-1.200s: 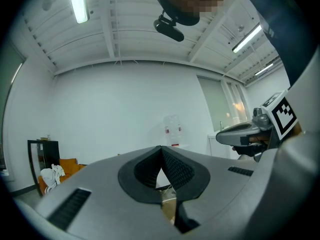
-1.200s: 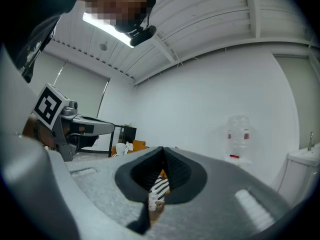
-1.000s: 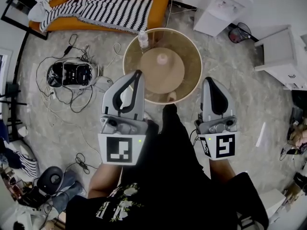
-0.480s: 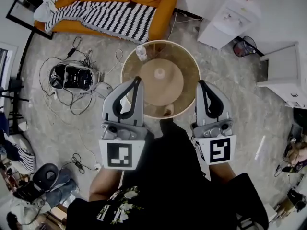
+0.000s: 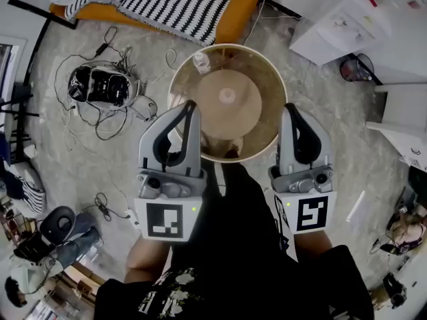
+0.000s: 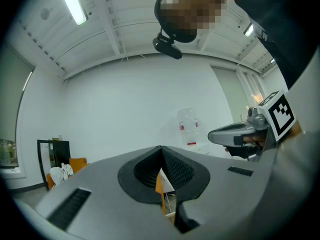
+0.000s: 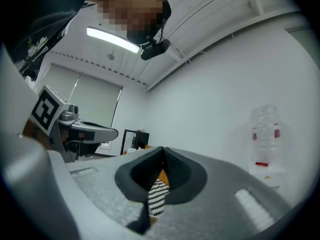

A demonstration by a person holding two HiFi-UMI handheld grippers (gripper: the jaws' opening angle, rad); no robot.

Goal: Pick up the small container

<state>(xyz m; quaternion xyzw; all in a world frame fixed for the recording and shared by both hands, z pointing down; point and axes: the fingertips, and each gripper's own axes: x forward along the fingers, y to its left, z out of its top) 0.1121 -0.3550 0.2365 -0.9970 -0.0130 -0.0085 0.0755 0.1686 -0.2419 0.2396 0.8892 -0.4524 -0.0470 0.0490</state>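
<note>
The small container [image 5: 227, 97], a pale little thing too small to make out closely, stands on the middle of the round table [image 5: 263, 69], over the tan disc that shows through the clear top. It lies ahead of both grippers and between the lines along which they point, apart from each. The left gripper [image 5: 191, 104] is held over the table's near-left edge, its tip nearer to the container than the other's; its jaws are pressed together at the tips with nothing between them, and in the left gripper view only a narrow slot further back shows a strip of orange. The right gripper [image 5: 291, 109] hangs just outside the table's near-right rim, level with the left one; its jaws are likewise pressed together and empty, and in the right gripper view the slot behind the tips shows a bit of black-and-white stripes. On the table's far-left edge stands a clear bottle [image 5: 200, 62] with a pale cap, well apart from the container. At the table's near rim there is a small brownish thing [image 5: 234, 149] that I cannot name. Beyond the table is an orange sofa [image 5: 235, 15] with a striped blanket [image 5: 153, 4] over it. On the floor to the table's left a black-and-white device [image 5: 100, 87] lies among loose cables [image 5: 107, 205]. To the table's far right stands a white cabinet [image 5: 347, 22].
</note>
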